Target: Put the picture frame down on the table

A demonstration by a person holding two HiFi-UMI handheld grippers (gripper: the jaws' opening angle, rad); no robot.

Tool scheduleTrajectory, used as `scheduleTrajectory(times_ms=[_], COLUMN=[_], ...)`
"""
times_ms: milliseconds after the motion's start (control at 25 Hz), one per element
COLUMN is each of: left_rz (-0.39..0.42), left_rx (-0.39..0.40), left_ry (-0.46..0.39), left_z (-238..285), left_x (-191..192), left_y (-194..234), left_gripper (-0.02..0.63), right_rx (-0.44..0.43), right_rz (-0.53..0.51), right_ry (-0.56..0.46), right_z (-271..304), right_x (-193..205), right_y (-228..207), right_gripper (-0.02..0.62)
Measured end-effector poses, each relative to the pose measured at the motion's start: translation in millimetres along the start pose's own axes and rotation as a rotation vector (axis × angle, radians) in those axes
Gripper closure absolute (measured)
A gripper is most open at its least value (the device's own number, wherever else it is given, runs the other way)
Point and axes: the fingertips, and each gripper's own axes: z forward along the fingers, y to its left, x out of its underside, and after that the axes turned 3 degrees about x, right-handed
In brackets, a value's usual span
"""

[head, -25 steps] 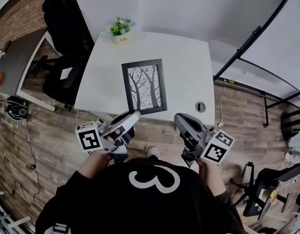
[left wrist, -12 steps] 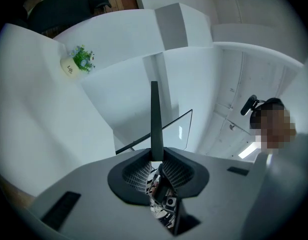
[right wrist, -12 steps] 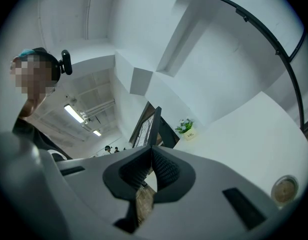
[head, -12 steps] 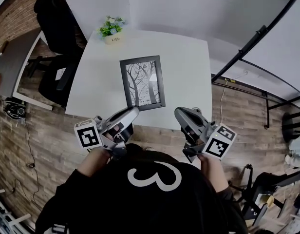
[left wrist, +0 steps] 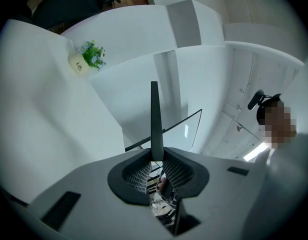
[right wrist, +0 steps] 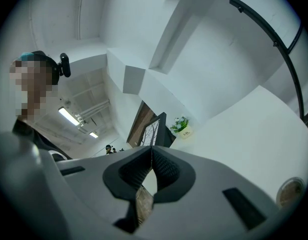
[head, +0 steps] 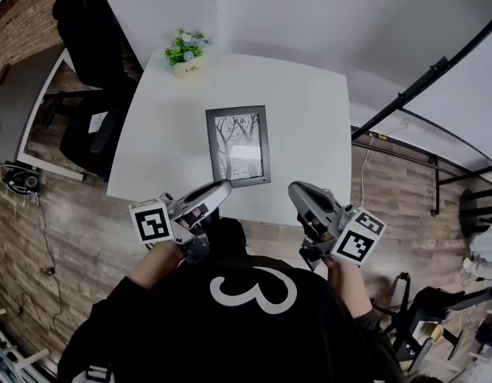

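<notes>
At the near edge of the surface (head: 310,118), the left tool (head: 224,187) is clamped on the near left corner of the picture frame (head: 239,146), which lies over the surface's middle. The right tool (head: 294,188), jaws together and empty, is near its right corner. A potted plant (head: 186,54) stands at the far left corner.

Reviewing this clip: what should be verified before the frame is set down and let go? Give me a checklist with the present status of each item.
1. Left tongs clamped on the picture frame: ok.
2. Right tongs clamped on the frame too: ok.
3. Frame entirely over the white table, inside its edges: ok.
4. Flower pot apart from the landing spot, at the far edge: ok.
5. Frame already resting on the tabletop, so that letting go is safe: cannot tell.
</notes>
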Motion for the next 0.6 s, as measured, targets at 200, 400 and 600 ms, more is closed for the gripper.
scheduleTrajectory(times_ms=[200,400,600], left_rz=[-0.012,-0.046,-0.073], left_rx=[-0.026,-0.053,-0.081], left_ry=[0.031,0.048,0.068], left_z=[6,12,13], left_x=[-9,-10,-11], left_y=[20,44,70], left_gripper=[0.526,0.526,0.526], right_rx=[0.015,0.027,0.032], right_rz=[0.034,0.066,0.082], right_ry=[0.022,0.042,0.055], right_z=[16,26,39], right_x=[5,14,19], right_y=[-12,-24,-32], right_gripper=[0.572,0.572,0.572])
